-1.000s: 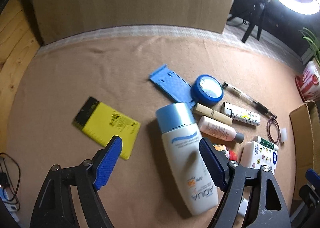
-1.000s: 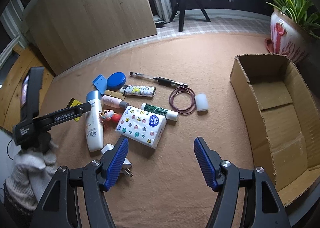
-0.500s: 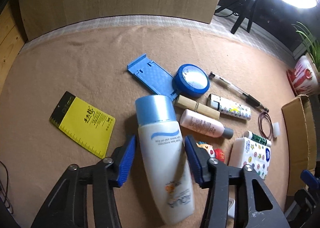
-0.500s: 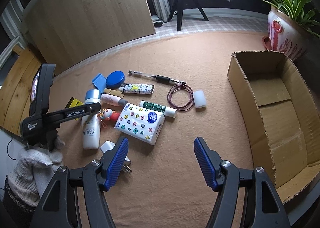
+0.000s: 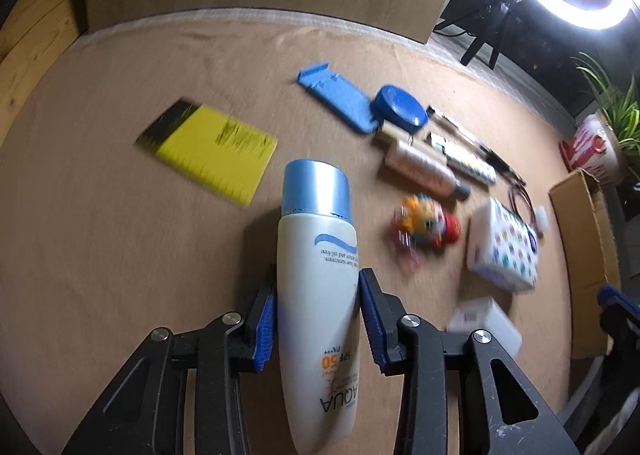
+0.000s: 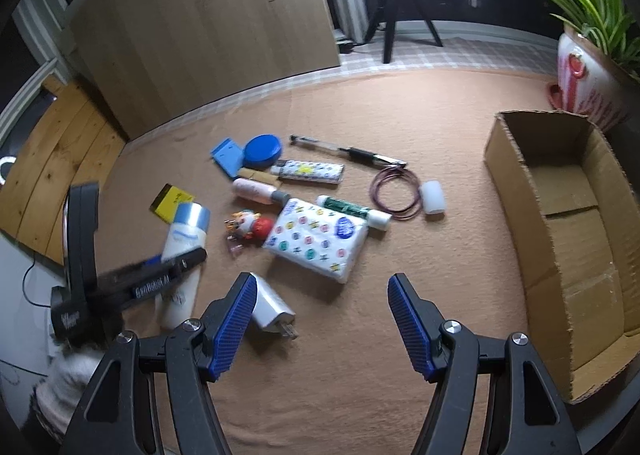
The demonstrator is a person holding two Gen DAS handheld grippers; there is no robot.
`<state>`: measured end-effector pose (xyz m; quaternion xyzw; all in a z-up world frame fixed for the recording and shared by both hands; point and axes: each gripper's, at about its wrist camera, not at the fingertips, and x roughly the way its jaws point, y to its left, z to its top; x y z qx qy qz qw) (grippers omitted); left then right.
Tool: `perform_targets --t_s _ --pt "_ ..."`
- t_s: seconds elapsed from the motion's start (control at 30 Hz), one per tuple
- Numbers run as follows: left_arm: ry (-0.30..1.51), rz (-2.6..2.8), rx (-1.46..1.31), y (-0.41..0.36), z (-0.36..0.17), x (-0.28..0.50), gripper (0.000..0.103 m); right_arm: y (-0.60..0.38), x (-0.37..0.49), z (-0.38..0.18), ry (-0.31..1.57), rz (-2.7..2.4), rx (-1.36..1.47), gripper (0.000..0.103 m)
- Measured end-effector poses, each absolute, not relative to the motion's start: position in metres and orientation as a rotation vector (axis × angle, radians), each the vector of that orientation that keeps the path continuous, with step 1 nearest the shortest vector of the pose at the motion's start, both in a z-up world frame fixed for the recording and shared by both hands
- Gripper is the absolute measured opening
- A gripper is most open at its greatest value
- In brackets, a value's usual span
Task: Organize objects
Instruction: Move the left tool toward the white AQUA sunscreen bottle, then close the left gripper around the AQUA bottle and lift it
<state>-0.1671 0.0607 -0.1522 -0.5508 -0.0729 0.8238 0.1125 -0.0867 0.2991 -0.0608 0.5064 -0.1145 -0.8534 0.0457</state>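
Between your left gripper's [image 5: 318, 319] closing blue pads, the white sunscreen bottle with a pale-blue cap [image 5: 316, 275] is pinched low on its smooth, tapering body; it could squirt free. Over bare brown cloth, your right gripper [image 6: 322, 325] hangs wide open and empty, the cardboard box [image 6: 516, 191] well apart, risking a drop en route.

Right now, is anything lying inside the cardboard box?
No, the right wrist view shows the cardboard box open, with only its bare bottom flaps.

A matt tan felt cloth [image 6: 400, 355] covers the floor. The sunscreen bottle [image 5: 316, 295] is smooth glossy plastic; the box [image 6: 560, 239] is rough corrugated cardboard; the panel [image 6: 208, 23] behind looks like wood grain.
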Motion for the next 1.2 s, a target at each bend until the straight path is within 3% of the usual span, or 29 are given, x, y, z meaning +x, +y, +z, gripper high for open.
perform_targets --t_s 0.2,0.37,0.43,0.63,0.8,0.9,1.2 --pt "-0.245 2.378 -1.617 0.052 -0.153 -0.123 0.041 0.273 -0.085 -0.064 -0.346 -2.515 1.529 0.065" --pt "-0.140 2.427 -1.560 0.033 -0.135 -0.098 0.071 0.244 -0.084 -0.074 -0.355 -2.387 1.540 0.065" --pt "-0.113 2.404 -1.550 0.027 -0.132 -0.091 0.075 0.234 -0.084 -0.077 -0.348 -2.353 1.549 0.065" --pt "-0.098 2.353 -1.528 0.020 -0.133 -0.090 0.074 0.200 -0.090 -0.094 -0.338 -2.250 1.606 0.065" --pt "-0.129 2.281 -1.548 0.026 -0.145 -0.095 0.063 0.188 -0.102 -0.113 -0.415 -2.150 1.671 0.065" --pt "-0.162 2.255 -1.559 0.027 -0.151 -0.097 0.058 0.185 -0.107 -0.121 -0.424 -2.129 1.701 0.056" --pt "-0.238 2.207 -1.558 0.030 -0.157 -0.104 0.047 0.181 -0.120 -0.136 -0.438 -2.076 1.757 0.051"
